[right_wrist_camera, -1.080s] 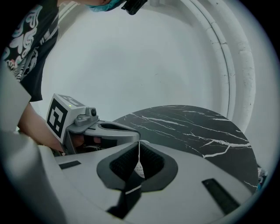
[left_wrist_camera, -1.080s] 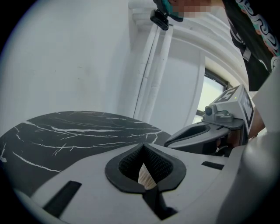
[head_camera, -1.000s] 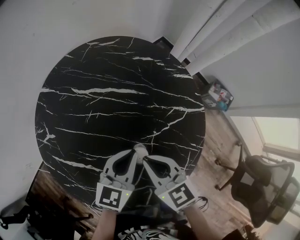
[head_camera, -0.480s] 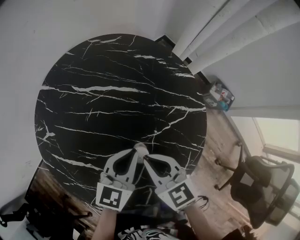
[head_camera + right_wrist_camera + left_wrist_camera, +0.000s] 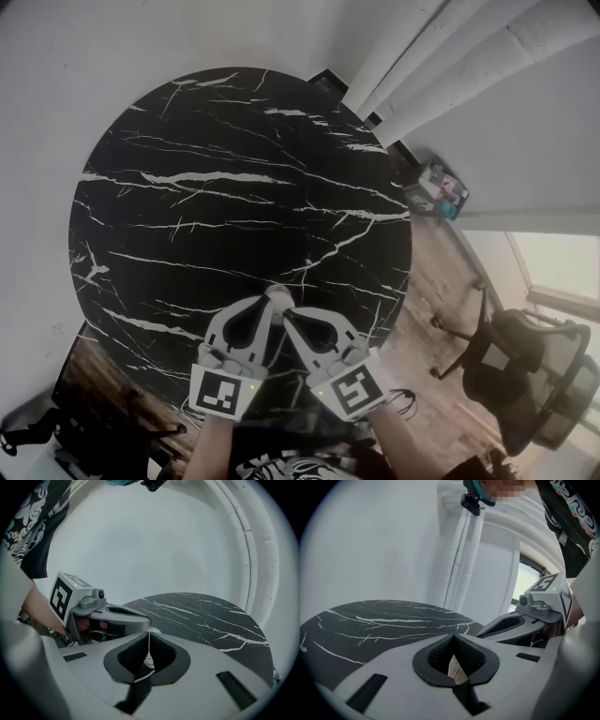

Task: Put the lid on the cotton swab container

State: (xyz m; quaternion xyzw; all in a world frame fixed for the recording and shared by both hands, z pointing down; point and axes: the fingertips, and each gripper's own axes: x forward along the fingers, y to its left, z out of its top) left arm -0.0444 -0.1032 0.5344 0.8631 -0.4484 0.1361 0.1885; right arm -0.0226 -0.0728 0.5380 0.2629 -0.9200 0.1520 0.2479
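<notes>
Both grippers meet over the near edge of the round black marble table (image 5: 187,150). My left gripper (image 5: 267,304) is shut on the cotton swab container (image 5: 457,671), whose ribbed cream side shows between the jaw pads. My right gripper (image 5: 288,316) is shut on the thin white lid (image 5: 148,659), held edge-on with a pinkish label showing. In the head view a small white round top (image 5: 278,293) sits right at the two tips. The right gripper view shows the left gripper (image 5: 123,616) close by, with the container's white rim (image 5: 153,631) just past the lid.
White wall and pipes (image 5: 441,56) stand behind the table. An office chair (image 5: 525,375) is on the wooden floor at the right. A small box of items (image 5: 441,192) lies by the wall. A person's arms and patterned dark shirt (image 5: 572,522) are behind the grippers.
The right gripper has edged slightly left, toward the left one. Both stay shut, tips together at the table's near edge.
</notes>
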